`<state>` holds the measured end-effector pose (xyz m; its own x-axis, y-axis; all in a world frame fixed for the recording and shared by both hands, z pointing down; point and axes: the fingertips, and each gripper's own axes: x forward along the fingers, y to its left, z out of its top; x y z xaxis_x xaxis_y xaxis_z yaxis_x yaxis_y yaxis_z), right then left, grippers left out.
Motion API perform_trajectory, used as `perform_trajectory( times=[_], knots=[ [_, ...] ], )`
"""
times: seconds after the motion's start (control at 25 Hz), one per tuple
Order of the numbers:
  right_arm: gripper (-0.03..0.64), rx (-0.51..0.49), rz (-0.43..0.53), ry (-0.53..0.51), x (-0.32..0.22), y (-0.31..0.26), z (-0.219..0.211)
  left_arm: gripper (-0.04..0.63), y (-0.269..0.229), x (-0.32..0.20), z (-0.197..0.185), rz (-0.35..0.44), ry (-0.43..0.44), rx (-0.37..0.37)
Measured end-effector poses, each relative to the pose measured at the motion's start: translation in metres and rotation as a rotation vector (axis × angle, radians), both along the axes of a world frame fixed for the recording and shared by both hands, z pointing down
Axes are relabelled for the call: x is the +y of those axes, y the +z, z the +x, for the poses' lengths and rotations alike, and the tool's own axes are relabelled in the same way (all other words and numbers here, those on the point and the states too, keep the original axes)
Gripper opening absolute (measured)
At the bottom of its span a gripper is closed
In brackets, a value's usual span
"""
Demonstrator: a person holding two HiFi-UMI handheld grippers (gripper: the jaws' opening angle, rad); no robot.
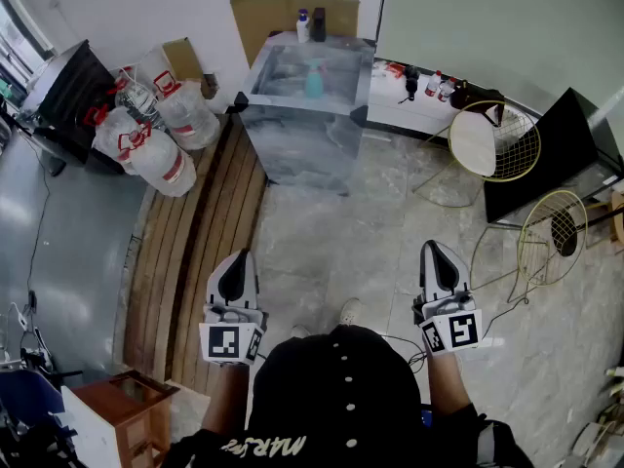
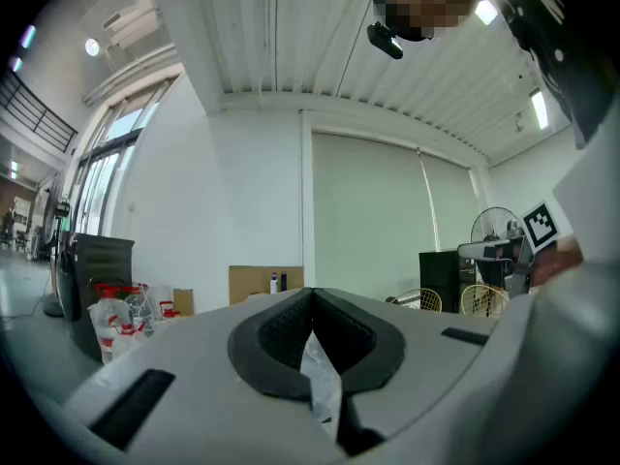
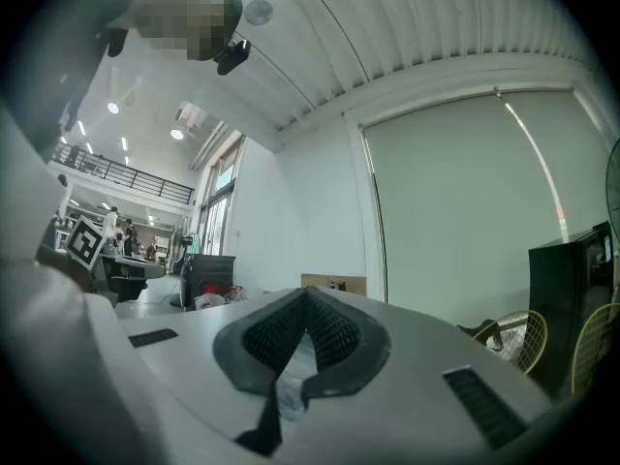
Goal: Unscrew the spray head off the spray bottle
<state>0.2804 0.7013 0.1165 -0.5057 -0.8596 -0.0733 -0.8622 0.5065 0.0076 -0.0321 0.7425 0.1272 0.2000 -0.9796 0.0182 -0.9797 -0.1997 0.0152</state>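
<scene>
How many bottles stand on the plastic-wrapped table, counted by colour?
Teal spray bottle: 1
White bottle with blue cap: 1
Dark bottle: 1
Total: 3

The bottle (image 1: 314, 81) is small and teal, standing upright on a table (image 1: 292, 115) with its spray head (image 1: 314, 65) still screwed on top; which way the nozzle faces is too small to tell. It stands well ahead of both pairs of jaws, far from either, between the lines of the left gripper (image 1: 236, 261) and the right gripper (image 1: 437, 252), nearer the left one's line.
</scene>
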Motion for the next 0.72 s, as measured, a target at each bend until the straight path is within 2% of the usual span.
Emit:
perform_trajectory(
  times=[0.4, 0.56, 0.72],
  knots=[
    [0.011, -0.005, -0.013, -0.007, -0.011, 0.007, 0.008, 0.025, 0.008, -0.01, 0.009, -0.024, -0.007, -0.002],
    [0.012, -0.055, -0.015, 0.002, -0.023, 0.008, 0.022, 0.025, 0.008, -0.021, 0.016, -0.032, -0.025, 0.022],
    [0.012, -0.076, -0.06, -0.022, -0.042, 0.018, 0.037, 0.025, 0.008, -0.037, 0.031, -0.032, -0.043, 0.022]
  ],
)
